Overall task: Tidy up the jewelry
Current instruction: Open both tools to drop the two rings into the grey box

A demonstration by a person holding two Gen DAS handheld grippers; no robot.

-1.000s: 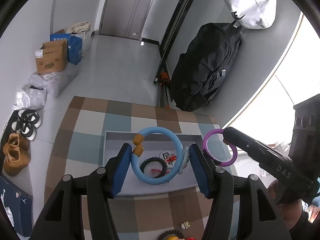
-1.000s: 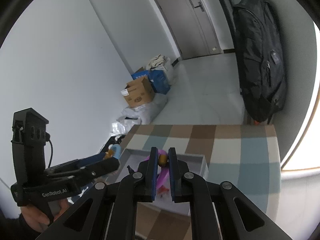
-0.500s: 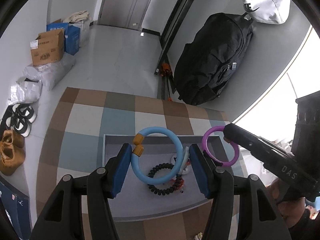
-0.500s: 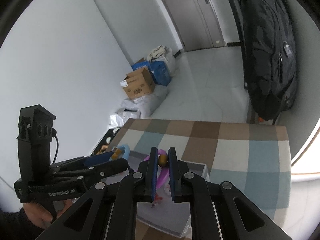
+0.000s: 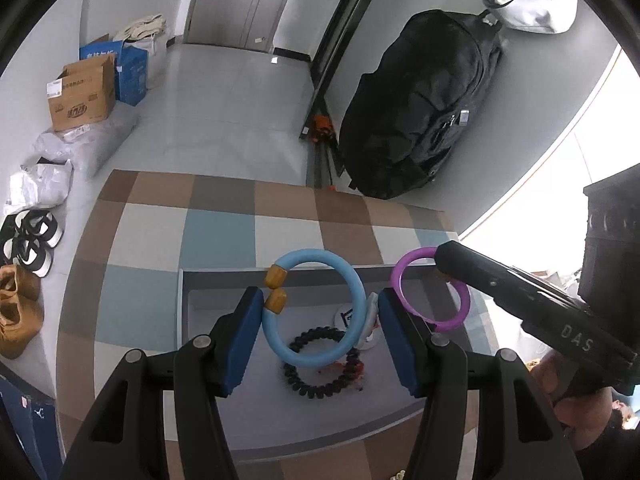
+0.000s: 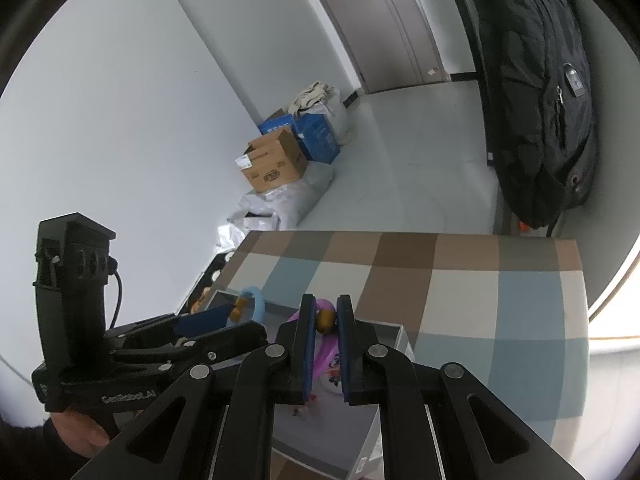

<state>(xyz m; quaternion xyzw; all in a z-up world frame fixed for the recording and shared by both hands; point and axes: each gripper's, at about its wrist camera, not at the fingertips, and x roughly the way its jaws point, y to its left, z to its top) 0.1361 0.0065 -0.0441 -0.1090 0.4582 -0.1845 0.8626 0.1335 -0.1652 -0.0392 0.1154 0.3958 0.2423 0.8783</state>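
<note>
My left gripper is shut on a light blue bangle with two amber end caps and holds it above the grey tray. In the tray lie a black beaded bracelet and a small white trinket. My right gripper is shut on a purple bangle at its amber bead and holds it over the tray's right side. The right gripper shows in the left wrist view; the left gripper shows in the right wrist view.
The tray sits on a checked tablecloth on a table. Beyond its far edge are the floor, cardboard boxes, a black backpack by the wall and shoes at the left.
Both grippers have risen and drawn back a little with their bangles. More of the tray floor and the whole black bracelet now show below the blue bangle.
</note>
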